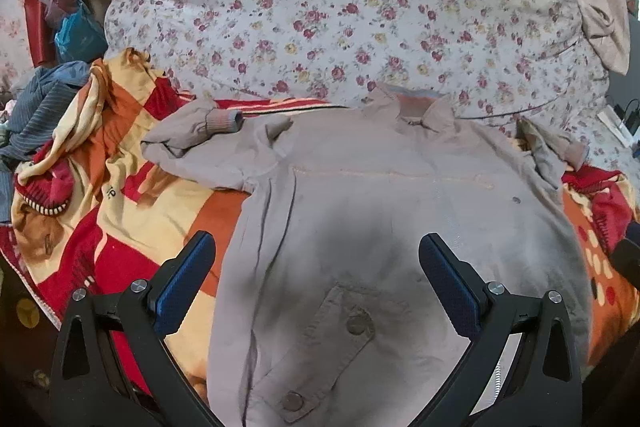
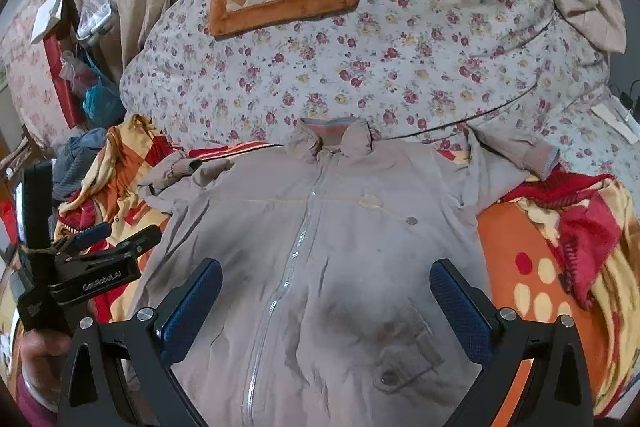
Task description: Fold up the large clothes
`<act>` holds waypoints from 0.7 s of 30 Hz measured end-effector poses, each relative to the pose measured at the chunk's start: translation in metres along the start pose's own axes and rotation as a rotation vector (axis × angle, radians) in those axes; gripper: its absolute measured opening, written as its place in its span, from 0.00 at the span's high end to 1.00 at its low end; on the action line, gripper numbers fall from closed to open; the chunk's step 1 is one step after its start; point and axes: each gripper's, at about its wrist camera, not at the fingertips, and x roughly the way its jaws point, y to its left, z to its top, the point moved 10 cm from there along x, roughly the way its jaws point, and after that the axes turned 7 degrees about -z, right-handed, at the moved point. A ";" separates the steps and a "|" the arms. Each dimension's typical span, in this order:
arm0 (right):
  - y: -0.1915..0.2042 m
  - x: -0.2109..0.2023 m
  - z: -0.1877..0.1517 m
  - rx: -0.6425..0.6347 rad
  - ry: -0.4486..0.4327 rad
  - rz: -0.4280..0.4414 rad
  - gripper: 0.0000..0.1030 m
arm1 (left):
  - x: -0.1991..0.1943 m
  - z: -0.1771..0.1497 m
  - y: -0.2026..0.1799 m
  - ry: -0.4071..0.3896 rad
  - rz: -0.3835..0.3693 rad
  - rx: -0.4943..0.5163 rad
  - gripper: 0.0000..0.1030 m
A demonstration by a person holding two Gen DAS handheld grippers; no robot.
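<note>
Your left gripper [image 1: 316, 251] and right gripper [image 2: 326, 277] hang jaws-wide, empty, over grey jacket [image 2: 320, 247] on patterned blanket [image 2: 520, 259], floral quilt [image 2: 400, 67] behind.

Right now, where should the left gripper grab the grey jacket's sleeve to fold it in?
Grip the ribbed cuff of the jacket. That sleeve lies bunched on the blanket, off the jacket's body, with its cuff end lifted and pointing toward the collar. The open left gripper should probably come from the outer side and pinch the cuff across its thickness, then carry it over the chest.
</note>
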 end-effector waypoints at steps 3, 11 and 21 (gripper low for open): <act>0.000 0.017 -0.006 -0.010 0.035 0.003 0.00 | 0.005 -0.003 0.001 0.010 0.013 -0.012 0.01; 0.000 0.051 0.002 -0.089 0.056 0.009 0.00 | 0.010 -0.001 0.002 0.037 0.049 -0.047 0.01; 0.006 0.078 0.003 -0.091 0.046 0.039 0.00 | 0.016 0.003 0.013 0.025 0.103 -0.092 0.01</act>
